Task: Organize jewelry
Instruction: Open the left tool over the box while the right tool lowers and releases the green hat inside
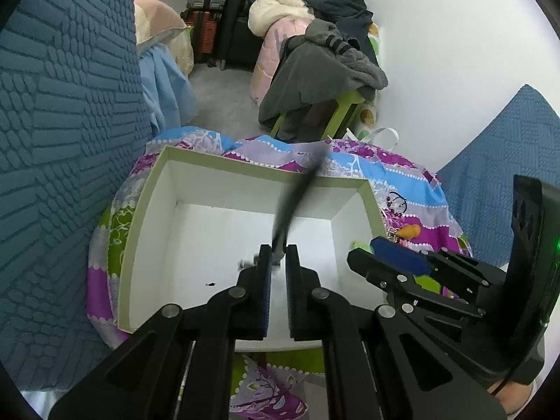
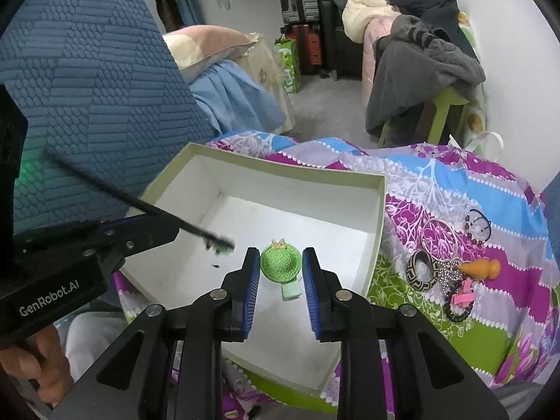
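Observation:
A white open box [image 1: 147, 189] [image 2: 379, 217] sits on a patterned cloth. My left gripper [image 1: 278, 255] is over the box, shut on a thin black stick-like hair piece [image 1: 297, 196] that is motion-blurred; it also shows in the right wrist view [image 2: 147, 206], its decorated tip above the box floor. My right gripper [image 2: 281, 259] is open over the box, its fingers on either side of a green hat-shaped hair clip [image 2: 281, 262]. I cannot tell whether the clip rests on the box floor. The right gripper also shows in the left wrist view [image 1: 399, 259].
Loose jewelry lies on the cloth right of the box: a silver bangle [image 2: 439, 234], a patterned ring [image 2: 421, 273], an orange gourd charm [image 2: 481, 267], a pink clip [image 2: 462, 295], black bead bracelets [image 2: 479, 225]. A small black speck [image 2: 214, 265] lies in the box. Blue textured upholstery [image 2: 87, 87] stands left.

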A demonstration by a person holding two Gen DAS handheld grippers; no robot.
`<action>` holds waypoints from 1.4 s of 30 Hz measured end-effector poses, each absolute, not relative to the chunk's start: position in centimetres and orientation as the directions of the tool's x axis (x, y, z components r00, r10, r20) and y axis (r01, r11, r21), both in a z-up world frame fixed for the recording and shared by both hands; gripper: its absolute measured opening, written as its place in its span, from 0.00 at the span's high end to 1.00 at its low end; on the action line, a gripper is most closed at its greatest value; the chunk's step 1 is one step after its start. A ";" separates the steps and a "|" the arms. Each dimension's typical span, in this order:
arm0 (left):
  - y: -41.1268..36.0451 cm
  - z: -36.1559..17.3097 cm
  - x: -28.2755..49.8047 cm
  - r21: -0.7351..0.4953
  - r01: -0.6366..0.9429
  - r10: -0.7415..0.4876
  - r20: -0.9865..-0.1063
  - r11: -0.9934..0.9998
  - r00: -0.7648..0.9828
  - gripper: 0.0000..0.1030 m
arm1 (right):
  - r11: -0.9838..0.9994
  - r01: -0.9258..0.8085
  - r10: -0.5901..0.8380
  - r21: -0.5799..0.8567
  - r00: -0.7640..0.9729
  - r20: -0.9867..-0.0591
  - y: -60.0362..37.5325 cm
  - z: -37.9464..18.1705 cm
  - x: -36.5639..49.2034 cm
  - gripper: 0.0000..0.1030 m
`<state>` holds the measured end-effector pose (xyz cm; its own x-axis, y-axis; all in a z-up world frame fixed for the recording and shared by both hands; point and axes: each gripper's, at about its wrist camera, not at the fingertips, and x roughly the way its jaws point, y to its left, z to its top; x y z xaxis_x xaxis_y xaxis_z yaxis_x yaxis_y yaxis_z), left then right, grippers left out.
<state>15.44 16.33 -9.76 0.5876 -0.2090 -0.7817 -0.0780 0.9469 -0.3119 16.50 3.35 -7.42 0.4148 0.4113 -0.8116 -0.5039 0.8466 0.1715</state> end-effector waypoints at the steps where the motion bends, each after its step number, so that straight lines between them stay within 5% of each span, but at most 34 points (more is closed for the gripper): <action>1: 16.3 -9.6 15.4 -0.315 -0.076 -0.212 -0.781 0.946 0.588 0.92 | 0.844 -0.507 0.419 0.175 0.418 -0.806 3.2 -7.1 16.4 0.59; 5: 16.3 -8.6 14.4 -0.306 -0.090 -0.189 -0.764 0.948 0.616 0.40 | 0.844 -0.510 0.426 0.169 0.443 -0.789 2.4 -6.1 16.2 0.53; 20: 14.3 -6.5 10.9 -0.302 -0.071 -0.178 -0.718 0.951 0.673 0.40 | 0.892 -0.430 0.361 0.139 0.491 -0.793 -2.2 -8.0 16.6 0.51; 29: 13.4 -7.5 10.2 -0.338 -0.083 -0.200 -0.719 0.937 0.666 0.45 | 0.868 -0.446 0.418 0.221 0.414 -0.808 -3.0 -10.7 16.9 0.78; 31: 13.2 -7.7 10.2 -0.341 -0.084 -0.204 -0.722 0.936 0.662 0.49 | 0.850 -0.477 0.436 0.222 0.403 -0.805 -2.3 -10.6 16.8 0.90; 42: 12.7 -7.1 8.8 -0.335 -0.107 -0.183 -0.723 0.936 0.667 0.51 | 0.827 -0.523 0.453 0.207 0.401 -0.796 -1.3 -10.6 17.4 0.90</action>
<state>8.81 12.74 -7.14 0.6666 -0.1826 -0.7227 -0.1067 0.9361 -0.3350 17.36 -1.25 -10.58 0.4011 0.4527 -0.7964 -0.5229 0.8269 0.2067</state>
